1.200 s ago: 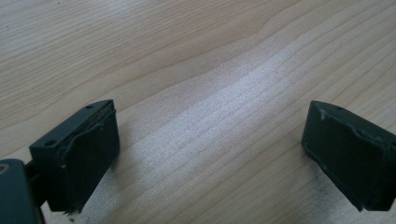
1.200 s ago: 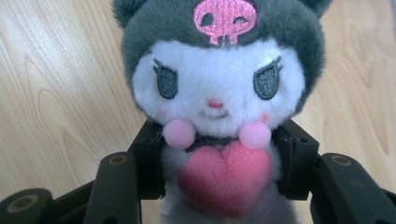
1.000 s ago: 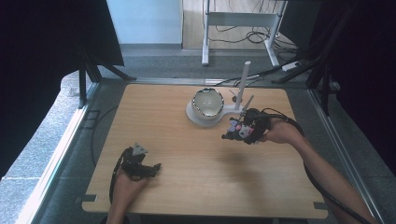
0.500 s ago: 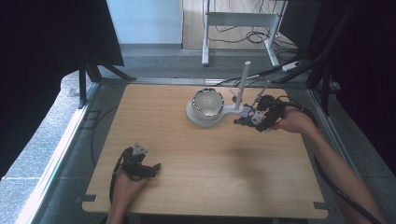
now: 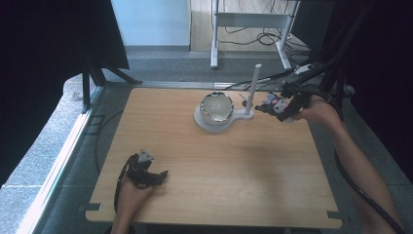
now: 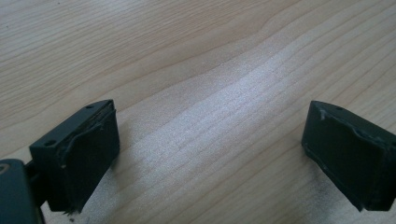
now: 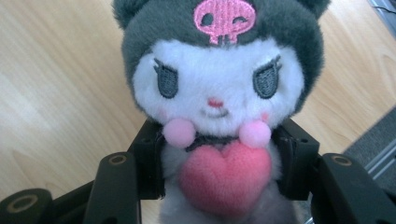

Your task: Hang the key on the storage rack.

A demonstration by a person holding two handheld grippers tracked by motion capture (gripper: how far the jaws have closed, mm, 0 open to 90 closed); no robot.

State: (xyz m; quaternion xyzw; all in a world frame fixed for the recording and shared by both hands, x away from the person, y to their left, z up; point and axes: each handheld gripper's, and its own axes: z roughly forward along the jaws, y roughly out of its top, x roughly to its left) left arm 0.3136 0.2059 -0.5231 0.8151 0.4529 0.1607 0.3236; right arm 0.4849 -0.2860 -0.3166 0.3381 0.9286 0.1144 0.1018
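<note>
Nearest, at seven o'clock on the desk: left tool, resting on the wood, jaws wide apart, nothing between. Farther off, near twelve o'clock: white stand with shiny bowl and upright post. At two o'clock, just beside the post, above the far right edge: right tool, clamped on plush toy by its body.

Black jaws w/ screw holes, black cables.

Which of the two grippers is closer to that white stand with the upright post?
The right gripper, shut on a plush toy, is just beside the white stand. The left gripper rests open at the table's near-left.
</note>
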